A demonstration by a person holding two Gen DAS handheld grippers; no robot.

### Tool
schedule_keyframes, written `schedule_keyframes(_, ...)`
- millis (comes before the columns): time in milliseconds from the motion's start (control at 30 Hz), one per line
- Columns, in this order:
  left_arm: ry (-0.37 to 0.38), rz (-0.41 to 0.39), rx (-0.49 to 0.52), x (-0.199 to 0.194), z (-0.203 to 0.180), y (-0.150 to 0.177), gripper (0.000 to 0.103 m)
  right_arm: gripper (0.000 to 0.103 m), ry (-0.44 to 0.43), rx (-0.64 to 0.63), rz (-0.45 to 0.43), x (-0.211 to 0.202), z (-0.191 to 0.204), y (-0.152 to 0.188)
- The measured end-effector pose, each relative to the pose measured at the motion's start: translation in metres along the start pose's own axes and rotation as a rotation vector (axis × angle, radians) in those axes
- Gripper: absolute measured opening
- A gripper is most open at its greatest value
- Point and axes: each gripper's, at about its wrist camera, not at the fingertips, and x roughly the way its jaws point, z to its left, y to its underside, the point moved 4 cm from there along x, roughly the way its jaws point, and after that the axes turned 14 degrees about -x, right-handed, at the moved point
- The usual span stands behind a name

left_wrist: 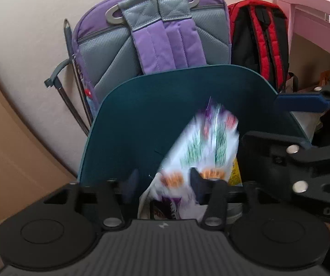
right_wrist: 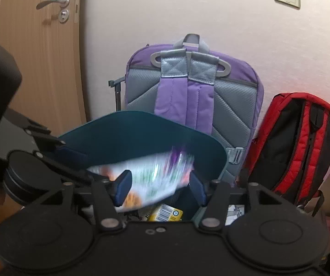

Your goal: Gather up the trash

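A white snack wrapper [left_wrist: 201, 147] with green, purple and orange print is blurred with motion over the open trash bin. The bin's teal lid [left_wrist: 142, 119] stands raised behind it. The wrapper lies between the wide-apart fingers of my left gripper [left_wrist: 165, 181], and I cannot tell if they touch it. In the right wrist view the same wrapper [right_wrist: 155, 177] shows between the open blue fingers of my right gripper [right_wrist: 160, 186], in front of the teal lid [right_wrist: 142, 133]. A yellow package with a barcode [right_wrist: 166, 212] lies in the bin below. The right gripper's fingertip [left_wrist: 302, 102] reaches the lid's right edge.
A purple and grey backpack [right_wrist: 194, 92] leans on the wall behind the bin, with a red and black backpack [right_wrist: 300, 142] to its right. A wooden door [right_wrist: 38, 53] is at left. A pink desk [left_wrist: 314, 16] stands at right.
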Motion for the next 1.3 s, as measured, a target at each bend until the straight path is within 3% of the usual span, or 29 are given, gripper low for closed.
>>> schedule_keyframes(200,0.035,-0.021,-0.067,-0.018,0.003,0.006,0.064,0.064,0.008,0.023,-0.01,-0.013,-0.005,-0.001)
schedule_keyframes(333,0.021,-0.067,-0.102,-0.037,0.006,0.009,0.074,0.069,-0.003,0.031,-0.025,-0.028,-0.004,-0.004)
schedule_keyframes(533,0.038,-0.128,-0.159,-0.072,0.011,0.013,0.075,0.073,-0.013,0.042,-0.064,-0.057,-0.002,-0.01)
schedule_keyframes(667,0.058,-0.185,-0.185,-0.098,0.011,0.018,0.081,0.075,-0.03,0.059,-0.089,-0.077,-0.002,-0.012)
schedule_keyframes(900,0.103,-0.244,-0.22,-0.138,0.01,0.031,0.083,0.076,-0.034,0.055,-0.132,-0.112,0.001,-0.011)
schedule_keyframes(1067,0.11,-0.301,-0.24,-0.163,0.01,0.044,0.1,0.077,-0.041,0.054,-0.162,-0.135,0.004,-0.008)
schedule_keyframes(1300,0.099,-0.364,-0.273,-0.192,0.012,0.062,0.101,0.079,-0.045,0.053,-0.18,-0.157,0.011,-0.002)
